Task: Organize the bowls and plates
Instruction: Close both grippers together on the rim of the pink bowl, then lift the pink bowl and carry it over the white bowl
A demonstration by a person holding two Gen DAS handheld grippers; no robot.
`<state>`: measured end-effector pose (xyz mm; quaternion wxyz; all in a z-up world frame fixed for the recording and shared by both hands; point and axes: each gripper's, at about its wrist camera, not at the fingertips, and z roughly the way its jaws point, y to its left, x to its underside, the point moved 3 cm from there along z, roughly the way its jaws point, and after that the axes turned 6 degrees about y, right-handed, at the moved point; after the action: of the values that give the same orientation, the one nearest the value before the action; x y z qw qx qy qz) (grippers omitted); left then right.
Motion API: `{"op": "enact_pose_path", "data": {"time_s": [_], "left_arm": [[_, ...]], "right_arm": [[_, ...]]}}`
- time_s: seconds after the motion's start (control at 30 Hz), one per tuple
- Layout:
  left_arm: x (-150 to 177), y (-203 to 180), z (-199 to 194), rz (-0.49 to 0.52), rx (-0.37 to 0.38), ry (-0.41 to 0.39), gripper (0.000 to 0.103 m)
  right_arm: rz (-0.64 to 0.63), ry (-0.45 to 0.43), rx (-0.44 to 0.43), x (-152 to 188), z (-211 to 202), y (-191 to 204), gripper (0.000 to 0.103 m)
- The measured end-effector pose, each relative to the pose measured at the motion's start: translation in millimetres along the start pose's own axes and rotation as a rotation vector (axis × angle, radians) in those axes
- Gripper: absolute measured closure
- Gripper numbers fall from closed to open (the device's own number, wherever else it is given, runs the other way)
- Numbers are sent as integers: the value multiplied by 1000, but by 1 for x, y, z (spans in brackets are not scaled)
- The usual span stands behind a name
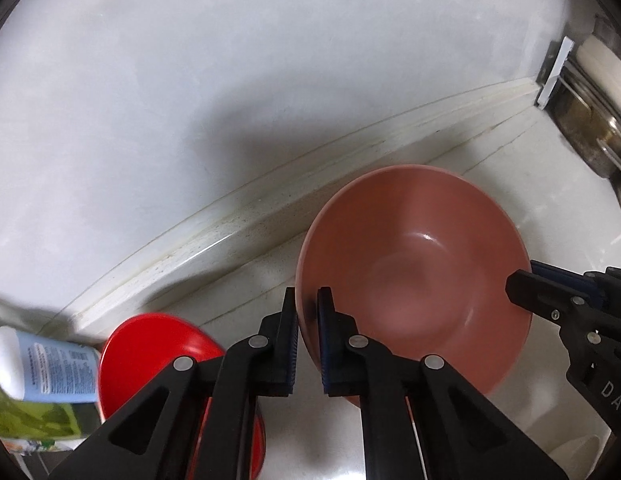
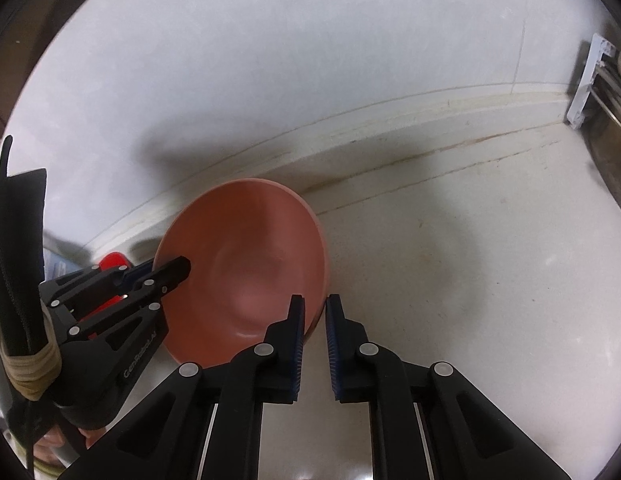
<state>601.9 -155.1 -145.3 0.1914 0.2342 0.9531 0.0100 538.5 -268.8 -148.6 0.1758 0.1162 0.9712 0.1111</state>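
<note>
A large pink bowl (image 1: 414, 256) is held a little tilted over the white counter (image 1: 506, 148), near the wall. My left gripper (image 1: 308, 300) is shut on its left rim, one finger inside and one outside. On the opposite rim, my right gripper (image 2: 313, 304) is shut on the same pink bowl (image 2: 246, 248). Each gripper shows in the other's view: the right gripper (image 1: 518, 284) at the bowl's right edge, the left gripper (image 2: 178, 266) at its left. A smaller red bowl (image 1: 150, 352) sits on the counter to the left, partly hidden by my left fingers.
A white tube with a blue label (image 1: 42, 372) lies at the far left, over a green-printed package (image 1: 34, 420). A metal dish rack (image 1: 590, 120) with dishes stands at the far right against the wall. Bare counter (image 2: 470, 240) stretches to the right of the bowl.
</note>
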Motion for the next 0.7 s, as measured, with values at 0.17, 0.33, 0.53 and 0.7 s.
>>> {"op": "enact_pose_path", "data": {"time_s": [0.17, 0.33, 0.53, 0.7], "left_arm": [[15, 5, -28, -5, 17, -26, 92], [34, 1, -60, -9, 43, -65, 92], [63, -3, -96, -26, 91, -102, 91], [87, -22, -118, -37, 131, -117, 89]], "right_arm": [[-10, -15, -9, 13, -25, 5, 91], [-24, -37, -12, 30, -51, 5, 91], [-37, -75, -8, 51, -86, 3, 91], [-46, -97, 3, 76, -112, -3, 91]]}}
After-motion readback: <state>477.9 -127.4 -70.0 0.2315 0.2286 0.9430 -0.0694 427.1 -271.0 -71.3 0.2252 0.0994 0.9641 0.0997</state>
